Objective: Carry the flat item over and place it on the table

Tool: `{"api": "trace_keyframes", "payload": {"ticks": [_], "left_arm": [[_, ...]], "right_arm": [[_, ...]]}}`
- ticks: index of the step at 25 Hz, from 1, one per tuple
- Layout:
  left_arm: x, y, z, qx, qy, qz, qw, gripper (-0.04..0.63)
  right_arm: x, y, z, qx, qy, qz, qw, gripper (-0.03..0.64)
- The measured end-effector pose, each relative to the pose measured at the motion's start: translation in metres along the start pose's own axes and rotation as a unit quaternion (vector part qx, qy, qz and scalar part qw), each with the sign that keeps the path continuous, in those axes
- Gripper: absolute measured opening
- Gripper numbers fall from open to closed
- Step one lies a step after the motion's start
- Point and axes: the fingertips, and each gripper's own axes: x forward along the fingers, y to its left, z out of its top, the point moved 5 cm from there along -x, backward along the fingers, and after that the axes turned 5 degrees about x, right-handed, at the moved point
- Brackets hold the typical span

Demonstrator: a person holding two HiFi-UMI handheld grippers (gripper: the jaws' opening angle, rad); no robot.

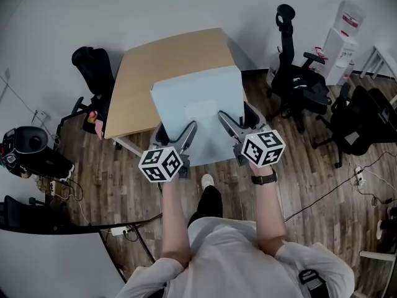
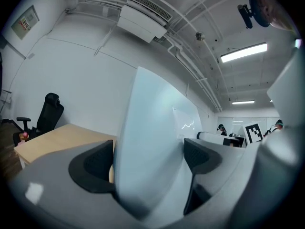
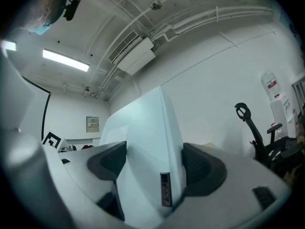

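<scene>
The flat board is up in the air, partly over the near edge of the table. The left gripper and the right gripper each pinch its near edge. The board is big, so it might tip, slip out, or bump the table edge.

We see one black office chair by the left wall, two more office chairs at right, a white water dispenser behind them, cables crossing the wood floor.
</scene>
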Motion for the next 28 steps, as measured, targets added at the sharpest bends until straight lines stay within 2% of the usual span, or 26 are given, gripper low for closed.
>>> {"api": "trace_keyframes", "payload": {"ticks": [3,9,14,20,28], "left_arm": [[0.034,0.027,0.007,-0.006,-0.006,-0.001,1.0,0.46],[0.106,0.093,0.035,-0.007,0.005,-0.018,0.9998,0.46],[0.173,0.143,0.053,-0.013,0.001,-0.031,0.9994,0.46],[0.221,0.199,0.073,0.0,-0.001,-0.036,0.9994,0.46],[0.281,0.231,0.063,-0.023,0.019,-0.049,0.9983,0.46]], "right_arm": [[0.041,-0.017,0.004,-0.006,0.002,0.001,1.0,0.333],[0.13,-0.044,0.017,-0.004,0.008,-0.029,1.0,0.333],[0.203,-0.075,0.031,-0.017,0.0,-0.039,0.999,0.333],[0.275,-0.091,0.033,-0.016,-0.023,-0.04,0.999,0.333],[0.324,-0.131,0.026,-0.03,-0.01,-0.041,0.999,0.334]]}}
